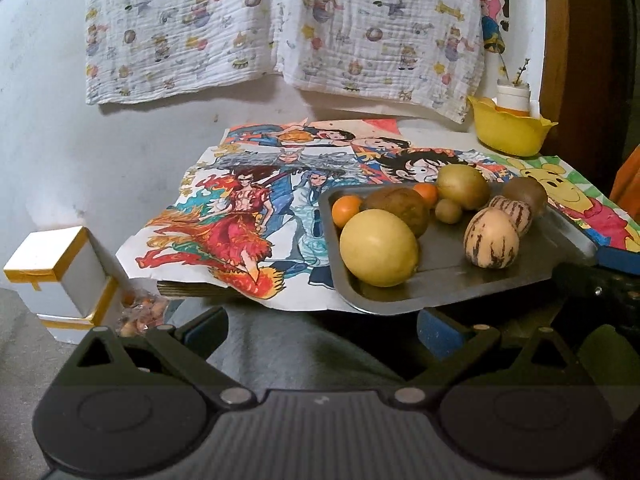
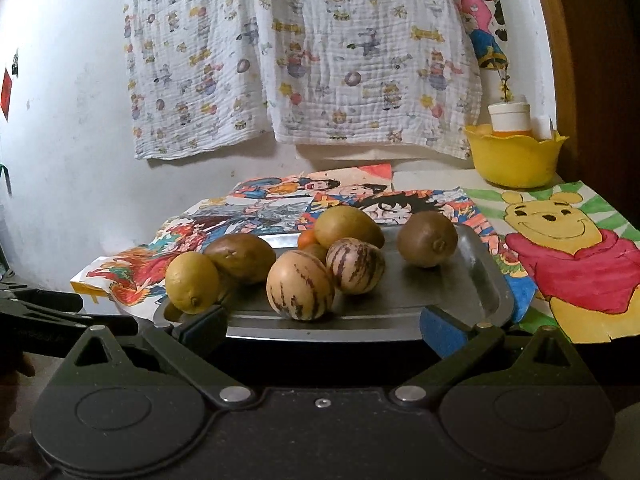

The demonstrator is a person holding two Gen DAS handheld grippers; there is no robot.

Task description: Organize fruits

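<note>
1. Right wrist view puts our right gripper (image 2: 322, 330) at the near rim of the tray (image 2: 486, 280), jaws spread wide and empty, one blue pad at each side of the near edge.
2. The fruits sit on that tray: a lemon (image 2: 192, 282) at the near left corner, two striped melons (image 2: 300, 285) touching in the middle, a kiwi (image 2: 427, 239) apart at the far right, brown and green fruits and small oranges behind.
3. The nearest striped melon lies straight ahead of the right jaws, just beyond the rim and between the pads — the relation the next move turns on, in our judgement.
4. It looks roundish with its long axis roughly upright, so the open jaws could close on it from either side without turning.
5. Left wrist view shows our left gripper (image 1: 320, 330) open too, holding nothing, below and short of the tray's near left corner; the lemon (image 1: 379, 247) is its closest fruit, up and to the right.
6. We judge the right hand nearer to the melons, the left better placed for the lemon.
7. A yellow bowl (image 2: 514, 158) stands at the far right of the table — whether it is the target we cannot tell.
</note>
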